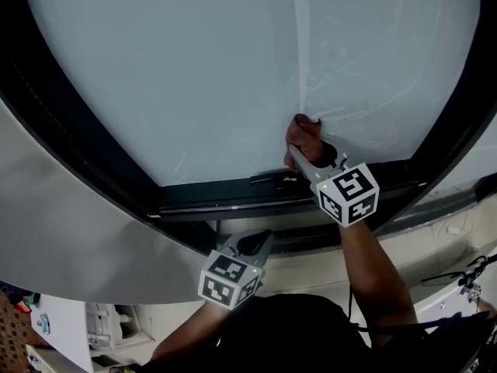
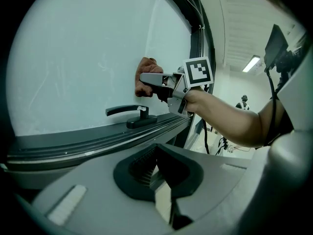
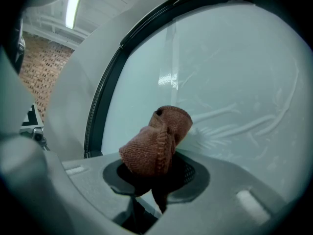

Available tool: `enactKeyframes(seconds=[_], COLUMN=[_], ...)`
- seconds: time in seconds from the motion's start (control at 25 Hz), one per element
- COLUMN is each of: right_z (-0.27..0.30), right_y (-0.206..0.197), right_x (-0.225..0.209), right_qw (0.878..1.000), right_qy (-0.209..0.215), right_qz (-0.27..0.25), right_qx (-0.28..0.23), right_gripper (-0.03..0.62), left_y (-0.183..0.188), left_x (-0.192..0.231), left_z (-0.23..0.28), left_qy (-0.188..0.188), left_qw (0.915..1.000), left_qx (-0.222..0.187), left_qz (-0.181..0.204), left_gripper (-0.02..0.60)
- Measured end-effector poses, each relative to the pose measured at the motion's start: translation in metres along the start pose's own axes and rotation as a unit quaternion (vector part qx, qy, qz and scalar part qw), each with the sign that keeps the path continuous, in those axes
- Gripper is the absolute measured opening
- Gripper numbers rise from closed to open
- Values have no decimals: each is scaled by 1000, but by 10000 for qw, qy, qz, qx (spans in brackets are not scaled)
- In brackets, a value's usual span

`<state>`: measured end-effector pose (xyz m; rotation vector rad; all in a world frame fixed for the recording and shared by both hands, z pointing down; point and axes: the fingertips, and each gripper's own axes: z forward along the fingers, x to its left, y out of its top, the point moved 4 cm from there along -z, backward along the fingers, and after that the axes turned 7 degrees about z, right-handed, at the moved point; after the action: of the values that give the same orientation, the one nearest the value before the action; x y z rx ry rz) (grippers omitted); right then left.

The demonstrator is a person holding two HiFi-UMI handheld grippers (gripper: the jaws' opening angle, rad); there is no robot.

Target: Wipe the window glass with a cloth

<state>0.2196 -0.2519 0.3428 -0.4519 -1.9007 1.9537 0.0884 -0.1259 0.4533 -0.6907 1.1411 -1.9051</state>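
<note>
The pale window glass (image 1: 194,68) fills the top of the head view. A brown knitted cloth (image 1: 304,129) is bunched up and pressed against the glass, just above the lower frame. My right gripper (image 1: 297,148) is shut on it. In the right gripper view the cloth (image 3: 156,143) bulges out of the jaws (image 3: 157,173), with streaks on the glass (image 3: 234,72) beyond. My left gripper (image 1: 261,243) hangs lower, off the glass, below the frame. Its jaws (image 2: 164,177) look shut with nothing in them. From the left gripper view I see the right gripper (image 2: 145,78) holding the cloth (image 2: 146,68).
A black window handle (image 2: 131,114) lies level on the dark lower frame (image 1: 233,200), just left of the cloth. A grey curved wall (image 1: 62,231) flanks the window at left. Cables (image 1: 466,274) hang at lower right. A person (image 2: 243,102) stands far off.
</note>
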Motion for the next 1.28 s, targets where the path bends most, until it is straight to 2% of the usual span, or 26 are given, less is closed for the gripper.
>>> enactKeyframes(seconds=[0.44,0.68,0.88,1.16,1.28], right_z=[-2,-1,27,116,151], right_y=[-1,2,-1,-23,-34], right_x=[2,18,87,214,252], right_qw=[9999,9990,9975,9906,9877], right_qy=[-63,-81,485,1326,1526], right_qz=[97,378,428,315,133], right_qx=[-36,-245,-277,94,304], right_gripper=[106,107,107,107,107], left_y=[-14,-25,-43,-60,-66], left_x=[1,17,32,57,69], left_z=[-18,-42,-69,-119,-135], left_qy=[358,651,788,911,931], left_qw=[9989,9972,9957,9941,9937], left_qx=[-60,-3,79,72,50], left_qz=[-287,-355,-490,-585,-625], left_gripper=[17,17,17,17,17])
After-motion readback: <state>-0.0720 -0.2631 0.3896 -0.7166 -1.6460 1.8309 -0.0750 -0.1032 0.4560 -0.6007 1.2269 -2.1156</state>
